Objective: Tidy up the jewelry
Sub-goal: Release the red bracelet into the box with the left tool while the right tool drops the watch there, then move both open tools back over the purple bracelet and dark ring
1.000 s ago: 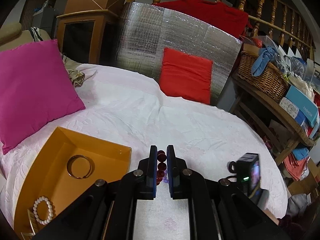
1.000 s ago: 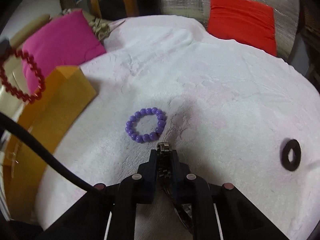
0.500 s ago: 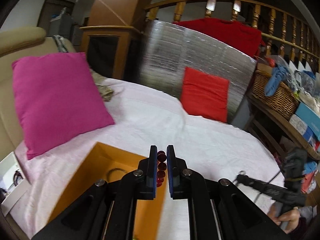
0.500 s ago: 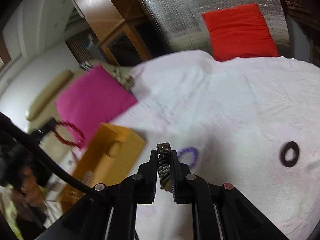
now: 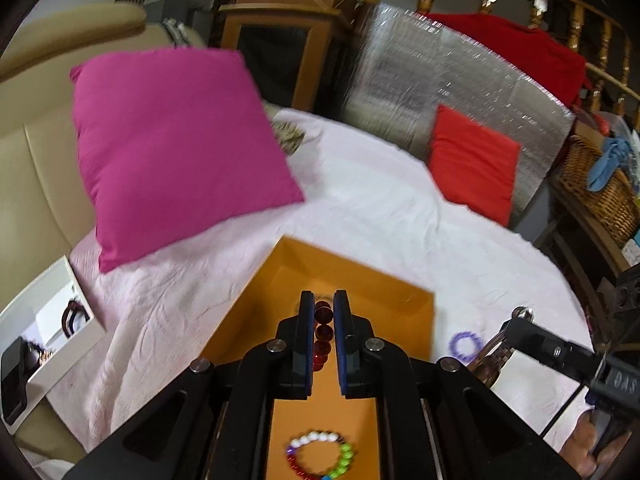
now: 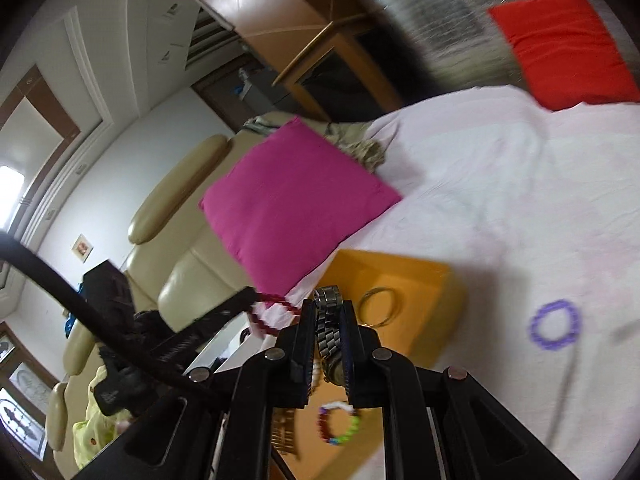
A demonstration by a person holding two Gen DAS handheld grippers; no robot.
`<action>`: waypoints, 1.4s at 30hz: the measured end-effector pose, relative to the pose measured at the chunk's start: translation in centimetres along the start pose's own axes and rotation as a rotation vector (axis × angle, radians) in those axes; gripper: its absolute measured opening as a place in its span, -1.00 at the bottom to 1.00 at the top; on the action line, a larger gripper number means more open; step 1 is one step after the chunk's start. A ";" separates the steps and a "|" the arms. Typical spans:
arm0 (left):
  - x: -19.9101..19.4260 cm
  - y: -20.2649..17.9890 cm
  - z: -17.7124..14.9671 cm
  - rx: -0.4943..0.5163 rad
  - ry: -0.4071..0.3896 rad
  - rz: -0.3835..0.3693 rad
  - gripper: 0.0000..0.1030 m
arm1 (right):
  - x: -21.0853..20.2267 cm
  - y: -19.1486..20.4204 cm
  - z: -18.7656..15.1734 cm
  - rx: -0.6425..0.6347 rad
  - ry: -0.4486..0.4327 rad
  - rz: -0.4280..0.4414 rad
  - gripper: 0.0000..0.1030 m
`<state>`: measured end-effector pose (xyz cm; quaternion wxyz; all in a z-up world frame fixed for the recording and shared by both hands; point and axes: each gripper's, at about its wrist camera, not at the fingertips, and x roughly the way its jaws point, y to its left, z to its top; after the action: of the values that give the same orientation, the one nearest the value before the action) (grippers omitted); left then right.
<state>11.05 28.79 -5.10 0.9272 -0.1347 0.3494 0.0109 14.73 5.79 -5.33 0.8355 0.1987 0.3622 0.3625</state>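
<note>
My left gripper (image 5: 323, 300) is shut on a red bead bracelet (image 5: 322, 334) and hangs over the orange tray (image 5: 360, 280). A multicolour bead bracelet (image 5: 320, 456) lies in the tray below it. My right gripper (image 6: 328, 306) is shut on a silver metal watch (image 6: 329, 324), held above the tray's (image 6: 432, 280) near side. In the tray lie a gold bangle (image 6: 378, 308) and the multicolour bracelet (image 6: 340, 424). A purple bead bracelet (image 6: 554, 326) rests on the white bedcover to the tray's right. In the right wrist view the left gripper (image 6: 250, 294) dangles the red bracelet (image 6: 272, 314).
A magenta pillow (image 5: 172, 152) leans just beyond the tray, a red pillow (image 5: 472, 160) farther back against a silver foil panel. A beige sofa (image 5: 36, 152) borders the left. A white box with a phone (image 5: 44, 336) sits at the left edge, a wicker basket (image 5: 600, 196) at the right.
Both grippers swung left from the open bedcover to over the orange tray. The right one rose with the watch, leaving the purple bracelet behind on the cover.
</note>
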 end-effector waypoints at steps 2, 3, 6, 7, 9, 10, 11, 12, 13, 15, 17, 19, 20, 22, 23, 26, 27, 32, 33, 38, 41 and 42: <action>0.6 0.5 -0.3 -0.007 0.030 0.020 -0.82 | 2.0 0.9 -0.6 -0.009 0.038 -0.001 -0.75; 1.0 0.7 -0.5 -0.010 0.046 0.029 -0.82 | 2.9 1.1 -0.9 -0.014 0.054 -0.004 -0.75; 1.6 1.0 -0.8 -0.011 0.081 0.044 -0.82 | 5.4 1.6 -1.9 -0.032 0.100 -0.038 -0.75; 1.8 1.0 -0.9 -0.011 0.092 0.048 -0.82 | 6.2 1.5 -2.2 -0.029 0.116 -0.045 -0.75; 2.4 1.1 -1.1 -0.016 0.117 0.053 -0.81 | 7.4 1.0 -2.5 -0.024 0.143 -0.068 -0.75; 2.8 1.1 -1.2 -0.015 0.130 0.057 -0.81 | 8.1 0.9 -2.6 -0.030 0.157 -0.084 -0.75; 3.1 1.1 -1.3 -0.012 0.140 0.062 -0.81 | 8.6 0.8 -2.8 -0.036 0.169 -0.101 -0.75; 3.4 1.0 -1.5 -0.010 0.153 0.067 -0.81 | 8.9 0.5 -3.2 -0.041 0.183 -0.120 -0.75; 3.7 1.1 -1.5 -0.013 0.164 0.069 -0.81 | 9.0 0.4 -3.4 -0.046 0.190 -0.134 -0.75; 4.3 1.2 -1.7 -0.017 0.187 0.075 -0.81 | 9.9 0.1 -3.5 -0.053 0.203 -0.168 -0.75; 4.7 1.2 -1.9 -0.017 0.202 0.091 -0.81 | 10.2 -0.2 -3.7 -0.046 0.210 -0.181 -0.75; 5.2 1.2 -2.0 -0.017 0.221 0.103 -0.81 | 10.5 -0.6 -3.7 -0.045 0.216 -0.198 -0.75; 5.4 1.2 -2.1 -0.013 0.231 0.112 -0.81 | 10.3 -0.6 -3.7 -0.055 0.215 -0.209 -0.75; 6.1 1.2 -2.2 -0.014 0.256 0.124 -0.81 | 10.4 -0.6 -3.6 -0.066 0.218 -0.230 -0.73; 6.3 1.2 -2.3 -0.017 0.266 0.127 -0.81 | 10.5 -0.7 -3.4 -0.056 0.221 -0.232 -0.72; 6.6 1.1 -2.4 -0.012 0.280 0.136 -0.80 | 10.1 -0.9 -3.0 -0.027 0.207 -0.232 -0.69; 6.6 1.0 -2.4 -0.008 0.279 0.139 -0.79 | 10.0 -1.0 -2.8 -0.017 0.210 -0.226 -0.69; 6.1 0.8 -2.0 -0.015 0.250 0.143 -0.32 | 7.7 -1.3 -1.7 -0.007 0.161 -0.205 -0.69; 5.8 0.6 -1.9 -0.008 0.235 0.145 -0.27 | 6.8 -1.5 -1.3 -0.001 0.142 -0.208 -0.69; 5.1 -1.1 -1.7 0.035 0.181 0.146 -0.12 | 1.9 -4.2 -0.2 0.049 0.069 -0.230 -0.69; 4.7 -2.7 -1.5 0.057 0.138 0.124 -0.12 | -2.3 -6.6 0.2 0.080 0.013 -0.268 -0.69; 4.5 -3.5 -1.4 0.070 0.120 0.115 -0.12 | -4.0 -7.6 0.3 0.099 -0.011 -0.287 -0.69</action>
<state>13.97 24.76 -8.21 0.9066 -0.0821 0.4115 0.0439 16.62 -2.26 -7.81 0.8698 0.1878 0.3997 0.2201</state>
